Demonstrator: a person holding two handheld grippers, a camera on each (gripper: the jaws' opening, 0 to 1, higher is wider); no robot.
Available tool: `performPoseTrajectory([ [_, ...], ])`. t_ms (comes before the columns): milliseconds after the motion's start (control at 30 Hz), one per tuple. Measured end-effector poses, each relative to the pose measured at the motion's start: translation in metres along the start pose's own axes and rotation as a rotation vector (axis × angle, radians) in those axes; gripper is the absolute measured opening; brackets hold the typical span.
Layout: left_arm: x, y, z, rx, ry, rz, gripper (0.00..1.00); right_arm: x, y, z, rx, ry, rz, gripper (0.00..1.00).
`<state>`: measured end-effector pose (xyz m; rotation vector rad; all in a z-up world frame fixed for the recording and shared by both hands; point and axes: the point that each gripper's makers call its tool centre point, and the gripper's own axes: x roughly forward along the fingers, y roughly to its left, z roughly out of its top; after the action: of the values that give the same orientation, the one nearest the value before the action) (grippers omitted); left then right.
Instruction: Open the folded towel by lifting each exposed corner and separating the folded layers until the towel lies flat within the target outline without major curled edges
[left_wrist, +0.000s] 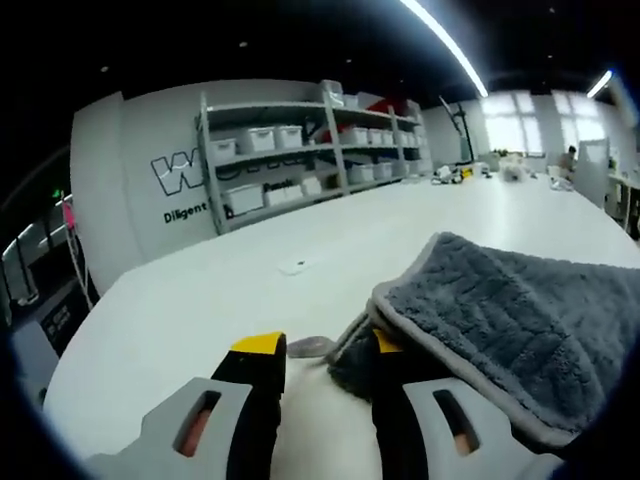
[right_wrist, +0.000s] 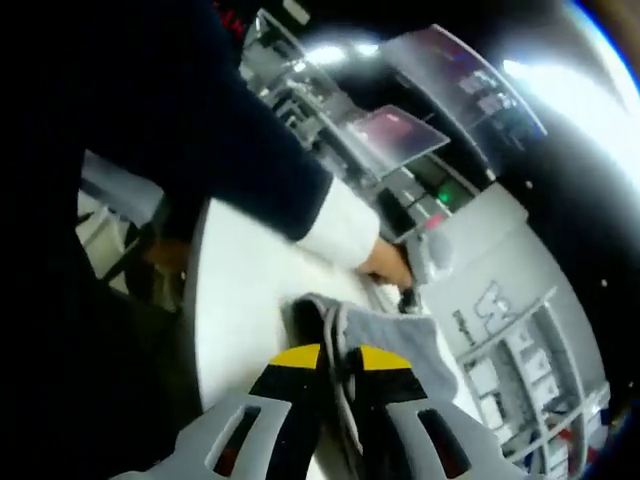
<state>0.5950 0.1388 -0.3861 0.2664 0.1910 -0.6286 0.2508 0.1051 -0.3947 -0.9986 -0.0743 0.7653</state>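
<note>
1. My left gripper (left_wrist: 325, 365) sat low over the white table (left_wrist: 200, 300), jaws a moderate gap apart. A towel (left_wrist: 500, 320) corner lay between or against the right-hand tip; I couldn't tell if it was actually pinched.
2. My right gripper (right_wrist: 340, 365) had its jaws narrow, closed on the towel's (right_wrist: 400, 350) stitched edge running between the tips.
3. The towel was grey plush, lifted and draped to the right of the left gripper, layers not yet spread. No target outline visible.
4. In the right gripper view, my hand (right_wrist: 385, 262) and white cuff (right_wrist: 340, 225) reached in at the towel's far side.
5. Step, as I judged it: mid-unfold, corners raised, layers separating.
6. Next move called for pulling the two held edges apart, then lowering flat without curling the hem.
</note>
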Motion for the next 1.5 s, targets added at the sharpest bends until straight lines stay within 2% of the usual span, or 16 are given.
performPoseTrajectory([
  [167,-0.001,0.001,0.000,0.007,-0.004,0.006,0.35,-0.004,-0.007,0.005,0.042,-0.031,-0.018,0.00],
  [267,-0.002,0.000,0.000,0.011,-0.009,0.003,0.35,-0.005,-0.011,0.008,0.166,-0.069,-0.010,0.00],
  [367,-0.007,0.001,0.009,0.067,-0.047,0.019,0.36,-0.010,-0.025,0.008,0.315,-0.124,-0.032,0.00],
  [500,-0.013,0.009,0.019,0.098,-0.075,0.077,0.46,-0.013,-0.037,0.006,0.486,-0.172,-0.028,0.00],
  [633,-0.020,0.007,0.028,0.086,-0.123,0.070,0.47,-0.009,-0.023,0.020,0.592,-0.221,0.001,0.00],
  [667,-0.021,0.006,0.031,0.073,-0.138,0.062,0.47,-0.017,-0.020,0.004,0.619,-0.199,0.066,0.00],
  [733,-0.027,-0.003,0.035,0.058,-0.157,0.048,0.48,-0.021,-0.024,-0.005,0.718,-0.199,0.090,0.00],
  [767,-0.028,-0.006,0.037,0.055,-0.167,0.037,0.48,-0.020,-0.020,-0.005,0.784,-0.196,0.122,0.00],
  [833,-0.032,-0.017,0.044,0.030,-0.202,-0.023,0.45,-0.019,-0.030,-0.006,0.858,-0.215,0.114,0.00],
  [1000,-0.043,-0.022,0.059,-0.038,-0.269,-0.059,0.45,-0.023,-0.046,-0.012,0.901,-0.246,0.096,0.00],
  [1100,-0.047,-0.025,0.063,-0.038,-0.289,-0.106,0.45,-0.024,-0.055,-0.016,0.928,-0.257,0.067,0.00],
  [1233,-0.059,-0.046,0.077,0.035,-0.368,-0.260,0.45,-0.028,-0.064,-0.018,0.984,-0.285,0.046,0.00],
  [1333,-0.065,-0.060,0.079,0.083,-0.371,-0.321,0.45,-0.032,-0.070,-0.021,1.008,-0.297,0.034,0.00],
  [1367,-0.065,-0.064,0.076,0.092,-0.340,-0.332,0.45,-0.032,-0.072,-0.022,1.016,-0.299,0.030,0.00],
  [1400,-0.065,-0.067,0.074,0.090,-0.321,-0.353,0.46,-0.034,-0.074,-0.024,1.020,-0.303,0.021,0.00],
  [1500,-0.076,-0.080,0.082,0.049,-0.375,-0.465,0.45,-0.036,-0.080,-0.029,1.013,-0.300,-0.006,0.00],
])
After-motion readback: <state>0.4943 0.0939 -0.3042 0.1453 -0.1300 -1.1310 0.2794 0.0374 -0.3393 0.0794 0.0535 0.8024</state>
